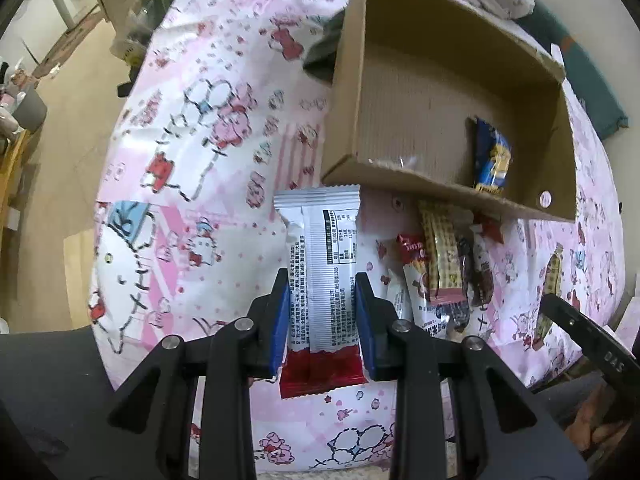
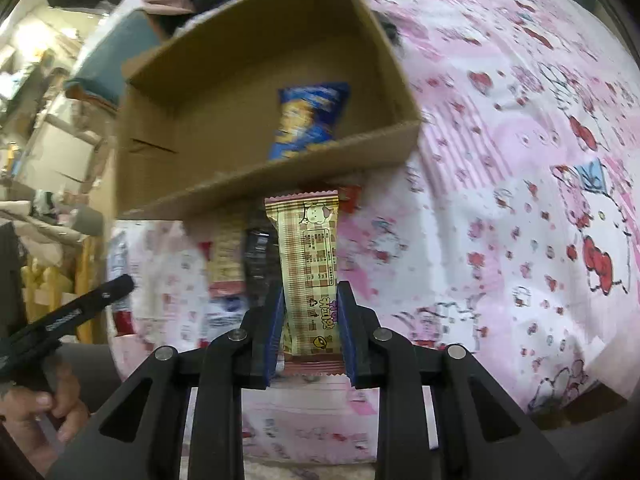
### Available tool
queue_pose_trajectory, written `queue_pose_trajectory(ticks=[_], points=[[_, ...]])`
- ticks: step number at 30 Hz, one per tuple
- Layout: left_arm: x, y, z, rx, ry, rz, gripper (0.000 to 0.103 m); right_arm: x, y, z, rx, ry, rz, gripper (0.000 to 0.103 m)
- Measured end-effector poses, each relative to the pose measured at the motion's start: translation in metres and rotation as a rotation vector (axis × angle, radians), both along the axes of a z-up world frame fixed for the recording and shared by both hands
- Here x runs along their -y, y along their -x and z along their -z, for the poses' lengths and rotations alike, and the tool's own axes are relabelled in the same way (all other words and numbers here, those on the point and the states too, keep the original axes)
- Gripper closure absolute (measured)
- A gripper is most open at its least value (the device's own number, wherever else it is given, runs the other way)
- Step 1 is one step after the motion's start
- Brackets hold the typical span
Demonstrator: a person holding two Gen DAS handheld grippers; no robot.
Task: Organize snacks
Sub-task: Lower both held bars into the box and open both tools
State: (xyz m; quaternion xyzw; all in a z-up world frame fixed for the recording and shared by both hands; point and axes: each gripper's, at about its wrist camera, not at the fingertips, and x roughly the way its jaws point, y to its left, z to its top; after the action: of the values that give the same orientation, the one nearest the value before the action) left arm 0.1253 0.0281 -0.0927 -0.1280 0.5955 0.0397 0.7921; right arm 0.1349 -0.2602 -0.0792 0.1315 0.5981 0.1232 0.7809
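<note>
Left wrist view: my left hand-held gripper [image 1: 322, 300] is clamped on a silver-and-red snack bar [image 1: 322, 280], back side showing, above the pink cartoon bedsheet [image 1: 192, 168]. Beyond lie loose snack packets [image 1: 448, 264], then the cardboard box [image 1: 424, 120] holding a blue packet [image 1: 492, 156]. Only the right wrist view shows my right hand-held gripper [image 2: 311, 312] gripping a tan checkered bar [image 2: 308, 264], and a hand [image 2: 44, 404] at lower left.

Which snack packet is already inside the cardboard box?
The blue packet: it alone lies in the cardboard box; the others are held or lie outside on the cloth.
</note>
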Motion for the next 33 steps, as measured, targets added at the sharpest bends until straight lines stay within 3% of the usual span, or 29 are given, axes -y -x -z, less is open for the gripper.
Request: queue_pose_trajectory(ticks=[10, 20, 25, 33], points=[[-0.013, 0.004, -0.063, 0.153, -0.058, -0.041, 0.077, -0.032, 0.002, -0.057, 0.163, -0.129, -0.049, 0.076], [-0.004, -0.027, -0.110, 0.258, -0.074, -0.002, 0.077, -0.020, -0.017, -0.093, 0.257, -0.187, 0.005, 0.076], [0.004, -0.045, -0.119, 0.277, -0.073, 0.019, 0.077, -0.010, -0.029, -0.101, 0.277, -0.190, 0.031, 0.076], [0.018, -0.066, -0.109, 0.265, -0.072, 0.057, 0.077, 0.000, -0.054, -0.101, 0.284, -0.201, 0.065, 0.076]])
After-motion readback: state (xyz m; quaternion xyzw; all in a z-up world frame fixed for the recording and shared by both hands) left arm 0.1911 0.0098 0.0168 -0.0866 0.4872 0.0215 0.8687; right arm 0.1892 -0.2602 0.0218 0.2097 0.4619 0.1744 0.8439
